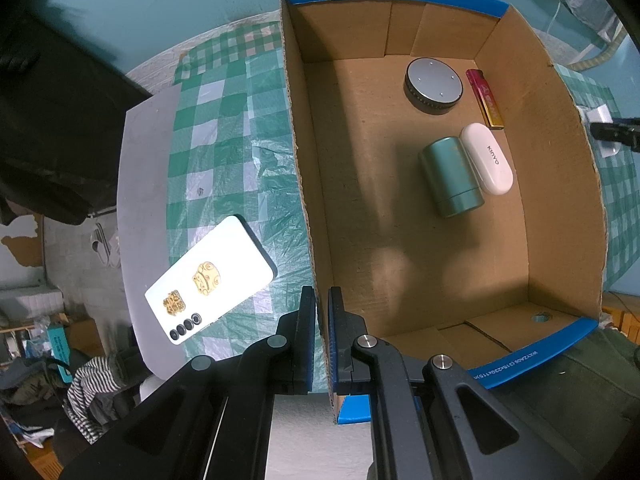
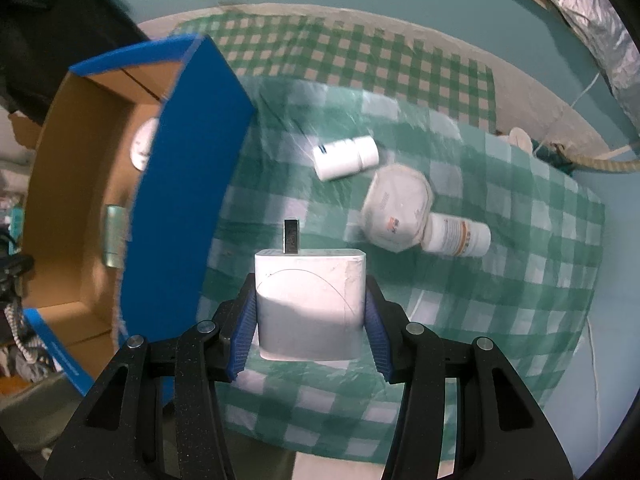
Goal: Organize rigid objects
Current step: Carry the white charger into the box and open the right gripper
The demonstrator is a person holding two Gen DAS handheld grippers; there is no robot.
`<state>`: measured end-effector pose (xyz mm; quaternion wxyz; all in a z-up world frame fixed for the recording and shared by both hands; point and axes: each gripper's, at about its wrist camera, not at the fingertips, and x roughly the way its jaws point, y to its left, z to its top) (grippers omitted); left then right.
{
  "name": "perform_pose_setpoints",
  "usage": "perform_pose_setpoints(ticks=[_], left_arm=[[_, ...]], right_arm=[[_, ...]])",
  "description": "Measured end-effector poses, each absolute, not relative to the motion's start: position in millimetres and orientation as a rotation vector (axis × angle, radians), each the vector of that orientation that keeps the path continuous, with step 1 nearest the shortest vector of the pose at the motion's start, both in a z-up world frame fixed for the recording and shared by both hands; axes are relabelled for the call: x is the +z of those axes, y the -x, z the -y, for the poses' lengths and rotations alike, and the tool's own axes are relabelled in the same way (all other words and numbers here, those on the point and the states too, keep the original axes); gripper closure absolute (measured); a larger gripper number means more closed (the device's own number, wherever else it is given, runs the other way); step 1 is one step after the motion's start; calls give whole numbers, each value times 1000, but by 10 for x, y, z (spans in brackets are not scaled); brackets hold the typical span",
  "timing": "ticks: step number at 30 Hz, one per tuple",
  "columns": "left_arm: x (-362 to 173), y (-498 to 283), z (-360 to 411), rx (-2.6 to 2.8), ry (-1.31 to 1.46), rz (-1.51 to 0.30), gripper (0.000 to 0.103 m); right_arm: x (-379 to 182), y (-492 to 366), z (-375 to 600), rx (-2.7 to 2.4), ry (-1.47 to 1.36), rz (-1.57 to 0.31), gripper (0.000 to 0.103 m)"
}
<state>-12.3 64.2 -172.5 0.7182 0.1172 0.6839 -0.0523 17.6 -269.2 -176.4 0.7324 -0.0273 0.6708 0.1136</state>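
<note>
Cardboard box, open top, blue rim, on a tabletop under a green checked cloth. Inside, toward one side: round grey tin, red-and-yellow lighter, green canister lying touching a white case.

Left tongs: pressed together on the box's side wall, one finger each side of it.

Right tongs: clamped on a white charger, metal prong pointing away, held above the cloth just beside the box's blue outer wall.

On the cloth beyond the charger: two white bottles, both lying down; a wrapped white packet touching the nearer one. Left of the box: white phone, back up.
</note>
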Motion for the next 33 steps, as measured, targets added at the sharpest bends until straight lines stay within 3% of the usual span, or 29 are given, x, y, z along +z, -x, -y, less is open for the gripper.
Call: perform_pose_setpoints(ticks=[19, 33], left_arm=[[-1748, 112, -606, -116, -260, -1512, 98], [-1753, 112, -606, -116, -259, -1513, 98]], right_arm=[[-1244, -446, 2102, 389, 127, -1384, 54], [-1226, -552, 1573, 481, 198, -1365, 54]])
